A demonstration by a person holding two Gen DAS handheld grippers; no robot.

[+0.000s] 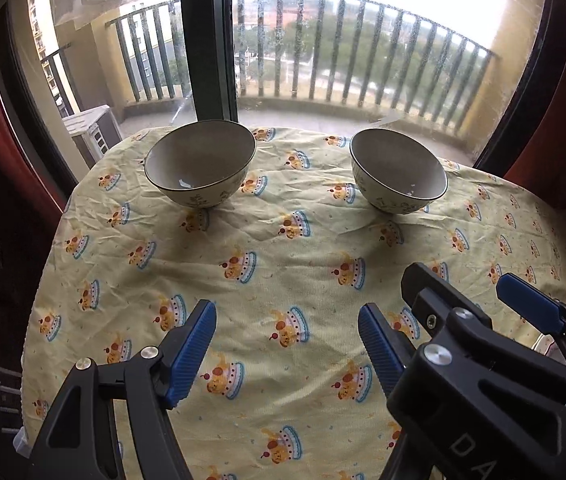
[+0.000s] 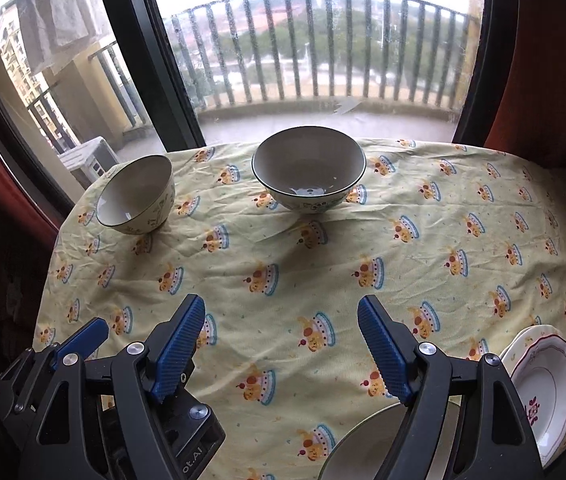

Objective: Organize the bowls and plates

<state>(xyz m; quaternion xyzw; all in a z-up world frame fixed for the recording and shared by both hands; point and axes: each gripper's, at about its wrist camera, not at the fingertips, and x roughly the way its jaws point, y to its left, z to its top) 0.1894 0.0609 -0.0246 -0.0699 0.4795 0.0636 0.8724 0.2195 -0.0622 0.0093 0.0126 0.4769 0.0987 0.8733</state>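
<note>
Two bowls are set on the yellow tablecloth (image 1: 283,248) near its window edge: the left bowl (image 1: 199,162) and the right bowl (image 1: 398,170). Well short of them, the left gripper (image 1: 287,352) and right gripper (image 2: 281,350) are held wide apart, nothing gripped.

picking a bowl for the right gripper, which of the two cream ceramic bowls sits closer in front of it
The cream ceramic bowl straight ahead of the right gripper; the other bowl sits off left by the cloth edge.
</note>
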